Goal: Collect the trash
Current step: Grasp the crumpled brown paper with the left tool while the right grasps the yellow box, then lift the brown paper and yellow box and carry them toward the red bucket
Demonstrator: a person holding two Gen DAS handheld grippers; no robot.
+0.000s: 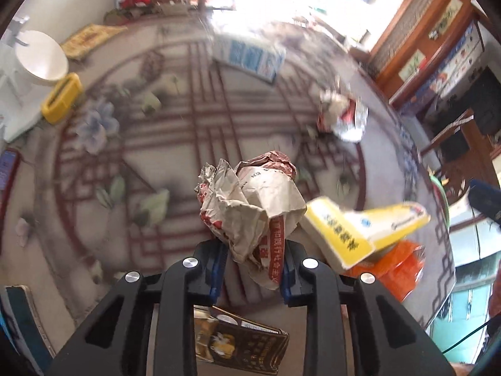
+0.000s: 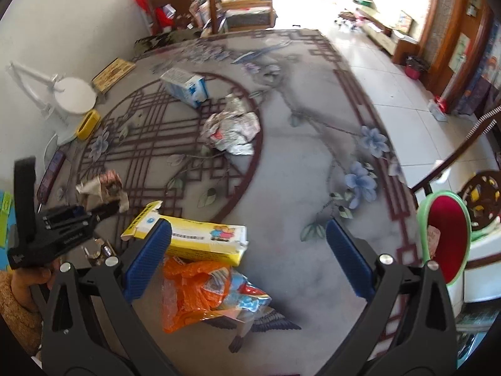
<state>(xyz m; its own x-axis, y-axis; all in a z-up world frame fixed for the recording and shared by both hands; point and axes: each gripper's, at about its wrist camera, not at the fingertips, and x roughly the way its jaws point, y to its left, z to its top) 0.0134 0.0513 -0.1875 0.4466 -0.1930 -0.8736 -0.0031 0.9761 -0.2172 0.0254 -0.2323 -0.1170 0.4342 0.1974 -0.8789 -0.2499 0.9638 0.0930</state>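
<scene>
My left gripper (image 1: 254,266) is shut on a crumpled brown-and-red paper ball (image 1: 253,200), its blue pads pressing both sides. The right wrist view shows that left gripper (image 2: 105,210) at the left edge, on the same paper ball (image 2: 103,188). My right gripper (image 2: 249,228) stands open above the patterned tabletop (image 2: 297,172). Its left pad is beside a yellow box (image 2: 200,238), which lies on an orange plastic bag (image 2: 194,291). A crumpled foil wrapper (image 2: 233,131) and a blue-and-white carton (image 2: 186,86) lie farther back.
A white round stand (image 2: 73,94) and a small yellow holder (image 2: 88,124) sit at the far left. A brown printed pack (image 1: 241,344) lies under my left gripper. A red-and-green chair (image 2: 444,235) stands off the table's right edge, tiled floor (image 2: 391,94) beyond.
</scene>
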